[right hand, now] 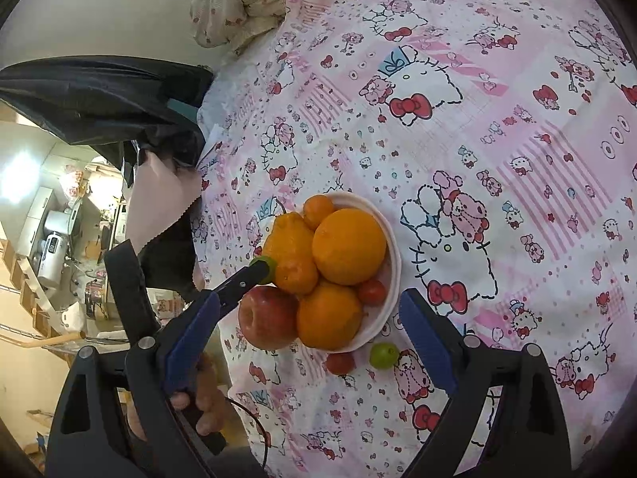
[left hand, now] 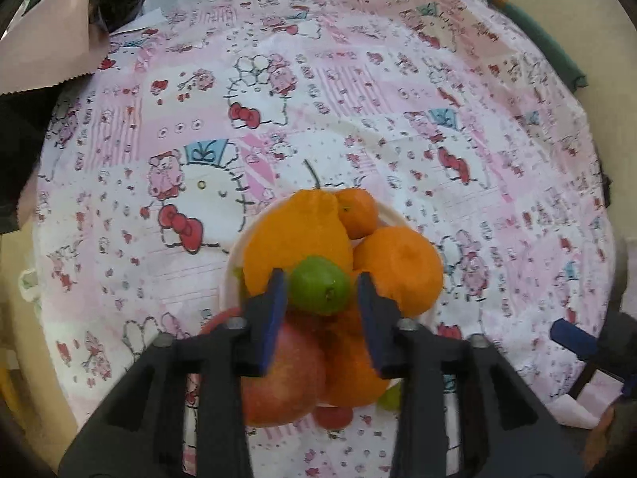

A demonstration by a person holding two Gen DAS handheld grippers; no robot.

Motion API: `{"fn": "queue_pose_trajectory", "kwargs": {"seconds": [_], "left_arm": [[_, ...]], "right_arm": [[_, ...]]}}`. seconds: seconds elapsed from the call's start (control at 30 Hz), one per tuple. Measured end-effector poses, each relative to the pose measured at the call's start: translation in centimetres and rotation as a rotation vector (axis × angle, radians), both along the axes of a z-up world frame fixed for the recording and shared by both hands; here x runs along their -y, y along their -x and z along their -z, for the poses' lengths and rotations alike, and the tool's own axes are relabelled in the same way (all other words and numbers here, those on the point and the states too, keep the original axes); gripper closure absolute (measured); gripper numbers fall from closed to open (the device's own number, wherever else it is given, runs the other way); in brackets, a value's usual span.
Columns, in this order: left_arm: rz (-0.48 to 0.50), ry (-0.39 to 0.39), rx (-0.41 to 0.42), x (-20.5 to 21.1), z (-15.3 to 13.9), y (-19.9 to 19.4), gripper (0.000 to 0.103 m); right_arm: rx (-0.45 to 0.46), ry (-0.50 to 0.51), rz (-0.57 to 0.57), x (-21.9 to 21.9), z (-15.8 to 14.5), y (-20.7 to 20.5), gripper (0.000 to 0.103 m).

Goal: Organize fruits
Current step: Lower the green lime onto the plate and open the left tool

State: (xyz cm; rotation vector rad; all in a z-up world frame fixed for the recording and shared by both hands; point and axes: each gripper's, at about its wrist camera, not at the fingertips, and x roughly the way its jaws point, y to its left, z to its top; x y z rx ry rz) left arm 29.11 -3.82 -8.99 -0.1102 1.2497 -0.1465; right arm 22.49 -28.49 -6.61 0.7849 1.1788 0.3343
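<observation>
Left gripper (left hand: 321, 286) has its jaws parted around our small green fruit (left hand: 319, 285), low centre of frame atop the piled white bowl (left hand: 233, 263), and we judge it light, firm, smooth-skinned and apt to roll, best pinched across its middle.

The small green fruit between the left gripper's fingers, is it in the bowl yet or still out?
In, on top of the pile: the green fruit rests on the oranges in the white bowl, and the left gripper's pads stand apart from it.
</observation>
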Motion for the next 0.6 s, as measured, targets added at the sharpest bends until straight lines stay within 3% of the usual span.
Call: {"fn": "queue_pose_trajectory", "kwargs": {"seconds": [0.03,0.1,0.2,0.6], "left_arm": [[-0.009,0.017,-0.002,-0.2,-0.1,0.1,0.045],[-0.014,0.055,0.001,-0.4,-0.4,0.3,0.039],[-0.013,0.051,0.023,-0.5,-1.2,1.0,0.029],[-0.047,0.017,0.139,-2.7,-4.3,6.4,0.029]], "right_arm": [[0.0,0.0,-0.001,0.0,0.0,0.0,0.009],[-0.001,0.003,-0.007,-0.2,0.0,0.0,0.009],[0.001,0.013,-0.017,-0.4,0.0,0.0,0.009],[-0.005,0.046,-0.016,-0.4,0.3,0.6,0.009]]}}
